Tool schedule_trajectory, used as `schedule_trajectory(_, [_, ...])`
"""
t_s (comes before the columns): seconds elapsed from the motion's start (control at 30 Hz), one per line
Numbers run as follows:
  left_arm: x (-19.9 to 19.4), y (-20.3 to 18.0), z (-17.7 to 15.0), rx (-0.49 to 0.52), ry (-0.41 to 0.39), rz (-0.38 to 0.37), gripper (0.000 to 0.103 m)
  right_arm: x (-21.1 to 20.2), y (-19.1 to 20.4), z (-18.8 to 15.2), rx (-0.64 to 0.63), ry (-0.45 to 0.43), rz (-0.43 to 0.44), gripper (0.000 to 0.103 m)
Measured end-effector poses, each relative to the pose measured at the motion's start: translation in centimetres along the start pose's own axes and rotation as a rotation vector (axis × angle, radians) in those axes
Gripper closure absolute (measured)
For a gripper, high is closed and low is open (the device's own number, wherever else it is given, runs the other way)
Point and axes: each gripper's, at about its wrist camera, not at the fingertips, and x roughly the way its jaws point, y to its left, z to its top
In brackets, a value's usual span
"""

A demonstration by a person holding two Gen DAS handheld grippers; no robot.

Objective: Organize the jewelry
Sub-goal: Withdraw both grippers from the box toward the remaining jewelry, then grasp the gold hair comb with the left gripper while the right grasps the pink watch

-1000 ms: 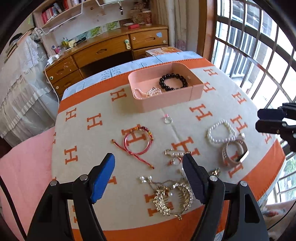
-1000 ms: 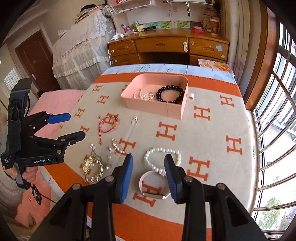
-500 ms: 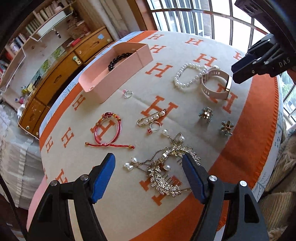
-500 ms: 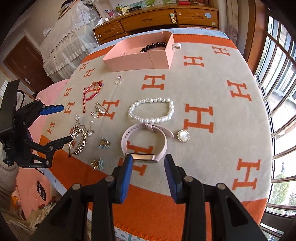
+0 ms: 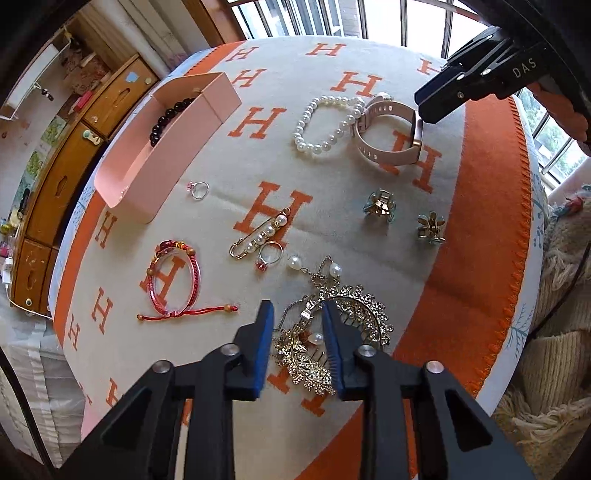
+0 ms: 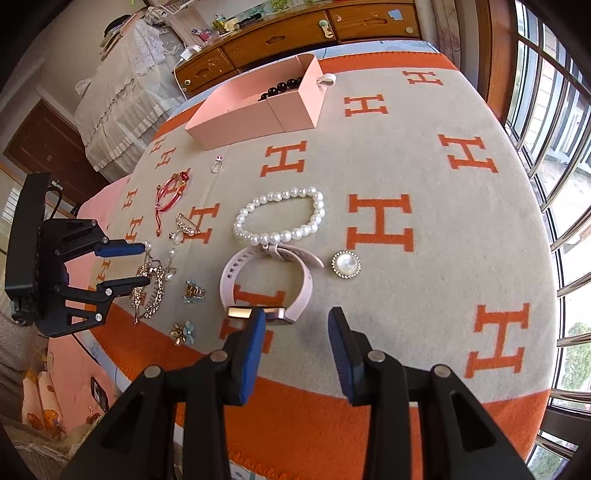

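Observation:
A pink jewelry box (image 5: 155, 155) (image 6: 258, 114) holds a black bead bracelet (image 5: 166, 114). On the H-patterned cloth lie a gold hair comb with pearls (image 5: 347, 314) (image 6: 151, 284), a pearl bracelet (image 6: 280, 218), a pink watch (image 6: 266, 280), a red cord bracelet (image 5: 173, 280), a pearl pin (image 5: 262, 232), two rings and two flower clips. My left gripper (image 5: 297, 325) straddles the gold comb, its jaws partly closed around it with gaps showing. My right gripper (image 6: 295, 325) is open just in front of the watch, its left finger at the watch face.
A round pearl brooch (image 6: 346, 264) lies right of the watch. A wooden desk with drawers (image 6: 295, 33) stands behind the table. Window bars (image 6: 546, 110) run along the right. The table edge lies close below both grippers.
My left gripper has dropped down onto the gold comb and narrowed its jaws around it. My right gripper has lowered towards the watch and opened wider.

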Motion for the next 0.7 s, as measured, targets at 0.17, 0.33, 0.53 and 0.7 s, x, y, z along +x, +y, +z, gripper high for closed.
schedule_trajectory(0.17, [0.3, 0.4, 0.4, 0.021, 0.018, -0.064, 0.088, 0.0, 0.0, 0.3, -0.002, -0.002, 0.004, 0.067])
schedule_trajectory(0.33, [0.2, 0.1, 0.2, 0.07, 0.039, -0.106, 0.088, -0.5, -0.3, 0.8, 0.003, -0.01, 0.006, 0.067])
schedule_trajectory(0.53, [0.9, 0.1, 0.0, 0.089, 0.079, -0.086, 0.088, 0.0, -0.4, 1.3, 0.002, 0.005, 0.004, 0.067])
schedule_trajectory(0.7, [1.4, 0.3, 0.1, 0.083, 0.094, -0.08, 0.089, 0.5, -0.3, 1.7, -0.002, 0.024, 0.0, 0.067])
